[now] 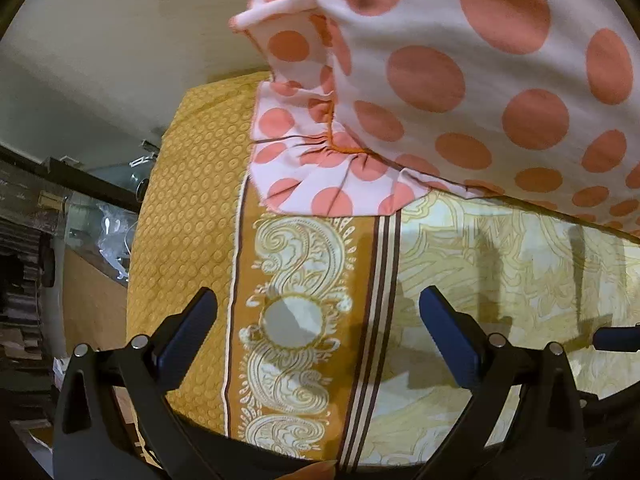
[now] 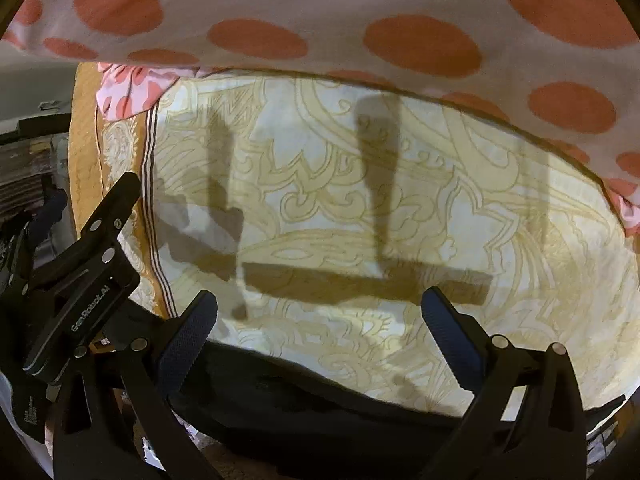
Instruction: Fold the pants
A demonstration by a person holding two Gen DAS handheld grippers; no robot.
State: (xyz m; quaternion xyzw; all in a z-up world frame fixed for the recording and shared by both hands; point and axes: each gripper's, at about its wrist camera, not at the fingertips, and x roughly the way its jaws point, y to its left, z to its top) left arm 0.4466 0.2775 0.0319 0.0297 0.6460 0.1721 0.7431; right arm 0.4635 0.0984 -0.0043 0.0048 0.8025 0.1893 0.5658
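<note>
While both grippers hang wide open and empty, the left gripper and right gripper sit over bare bedsheet, so folding looks barely begun. The pants, white with big coral dots, lie rumpled across the far side of the bed, gathered waistband bunched near the sheet's ochre border.

Both wrist cameras look forward and down, close over the patterned bedsheet; each view shares the sheet's brown border and the polka-dot pants beyond.
</note>
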